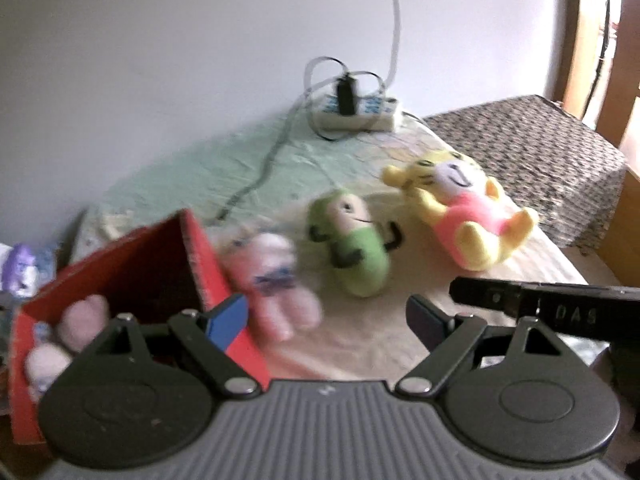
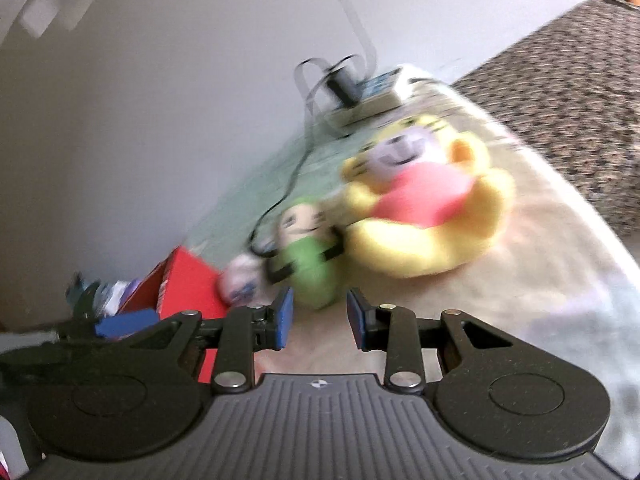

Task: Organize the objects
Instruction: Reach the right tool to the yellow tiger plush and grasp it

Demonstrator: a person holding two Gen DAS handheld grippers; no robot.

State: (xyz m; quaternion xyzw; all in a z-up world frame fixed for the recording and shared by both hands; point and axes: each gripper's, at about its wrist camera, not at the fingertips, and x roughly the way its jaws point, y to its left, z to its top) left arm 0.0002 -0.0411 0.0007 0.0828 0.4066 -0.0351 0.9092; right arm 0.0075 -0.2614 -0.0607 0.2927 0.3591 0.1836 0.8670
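Observation:
A red box [image 1: 160, 264] stands at the left on the bed, with a pink plush [image 1: 80, 320] inside it. A pink and white plush [image 1: 272, 280] lies beside the box. A green plush [image 1: 356, 248] and a yellow tiger plush [image 1: 464, 216] lie further right. My left gripper [image 1: 326, 320] is open and empty, above the cloth in front of the pink plush. My right gripper [image 2: 318, 320] is open and empty, just in front of the green plush [image 2: 308, 260]. The tiger [image 2: 424, 216] and the box [image 2: 184, 284] also show in the blurred right wrist view.
A white power strip [image 1: 356, 114] with a black plug and cables lies at the back by the wall. A woven patterned block [image 1: 536, 160] stands at the right of the bed. The right gripper's body [image 1: 552, 308] shows at the right of the left wrist view.

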